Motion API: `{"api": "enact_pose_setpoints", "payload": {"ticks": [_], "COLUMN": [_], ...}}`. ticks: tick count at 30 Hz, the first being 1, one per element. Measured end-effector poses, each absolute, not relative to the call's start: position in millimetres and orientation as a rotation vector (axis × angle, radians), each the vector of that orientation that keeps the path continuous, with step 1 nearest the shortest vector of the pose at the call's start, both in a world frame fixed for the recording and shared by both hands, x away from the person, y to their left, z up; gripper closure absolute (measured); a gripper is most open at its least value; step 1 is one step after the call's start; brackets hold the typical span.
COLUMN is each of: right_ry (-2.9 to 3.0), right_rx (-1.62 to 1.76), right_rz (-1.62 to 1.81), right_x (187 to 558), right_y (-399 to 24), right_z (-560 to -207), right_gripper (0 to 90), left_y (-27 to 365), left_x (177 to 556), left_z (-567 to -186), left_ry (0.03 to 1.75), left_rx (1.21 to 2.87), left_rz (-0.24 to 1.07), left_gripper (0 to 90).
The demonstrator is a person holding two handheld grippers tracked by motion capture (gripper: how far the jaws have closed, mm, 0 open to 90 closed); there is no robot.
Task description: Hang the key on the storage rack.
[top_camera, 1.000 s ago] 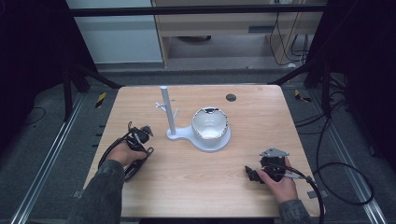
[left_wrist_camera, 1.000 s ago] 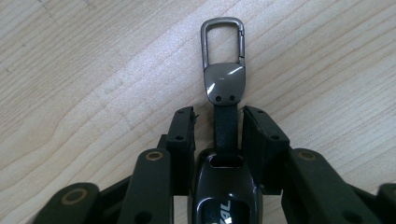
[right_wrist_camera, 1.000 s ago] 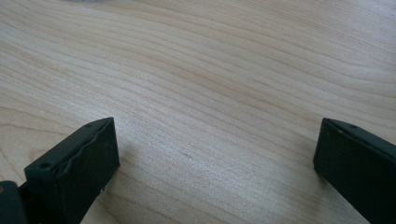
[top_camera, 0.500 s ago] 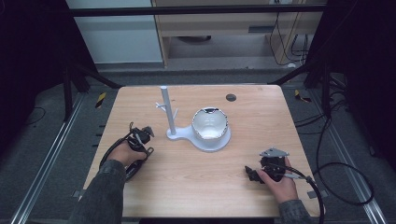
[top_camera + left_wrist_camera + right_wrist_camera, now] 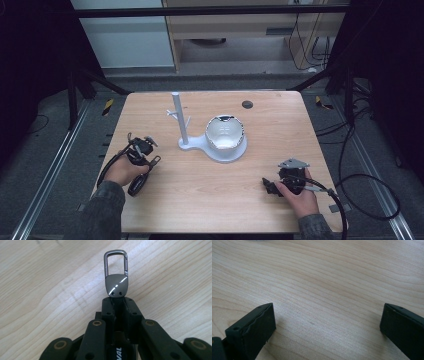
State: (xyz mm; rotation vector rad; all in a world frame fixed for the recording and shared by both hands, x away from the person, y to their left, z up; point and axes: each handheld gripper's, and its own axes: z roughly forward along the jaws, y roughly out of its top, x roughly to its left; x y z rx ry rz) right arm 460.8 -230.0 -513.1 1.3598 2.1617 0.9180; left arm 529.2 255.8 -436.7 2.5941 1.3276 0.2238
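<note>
Nothing has shifted since the earlier frames. Low in frame, my left gripper (image 5: 117,302) is clenched on the carabiner clip (image 5: 116,275), pinched only by its tail. One twist could slip it. My right gripper (image 5: 327,325) rests released on the table (image 5: 210,200). Centre frame, the white stand (image 5: 182,122) looks easy to tip.

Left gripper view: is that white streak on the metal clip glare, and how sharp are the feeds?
Left gripper view: yes, glare on the metal clip, otherwise sharp. Right gripper view: near jaws slightly soft, table grain crisp. High view: table well lit, surroundings dark.
</note>
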Motion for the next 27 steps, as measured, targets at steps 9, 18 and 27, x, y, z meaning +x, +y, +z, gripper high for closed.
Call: {"api": "enact_pose_setpoints", "payload": {"ticks": [9, 18, 27], "right_ry": [2.169, 2.164, 2.162], "right_rx": [1.355, 1.362, 1.366], "right_rz": [0.925, 0.924, 0.924], "right_x": [461.6, 462.3, 462.3], "right_y": [-229.8, -228.9, -228.7], "right_z": [-513.0, -513.1, -513.1], "right_gripper": [0.5, 0.5, 0.5], "left_y": [282.3, 291.6, 287.5], "left_x": [499.4, 488.8, 480.9], "left_z": [-414.4, -405.4, -398.6], "left_ry": [1.248, 1.204, 1.164], "left_rx": [2.386, 2.26, 2.15], "left_rz": [0.353, 0.43, 0.573], "left_gripper": [80.5, 80.8, 80.9]}}
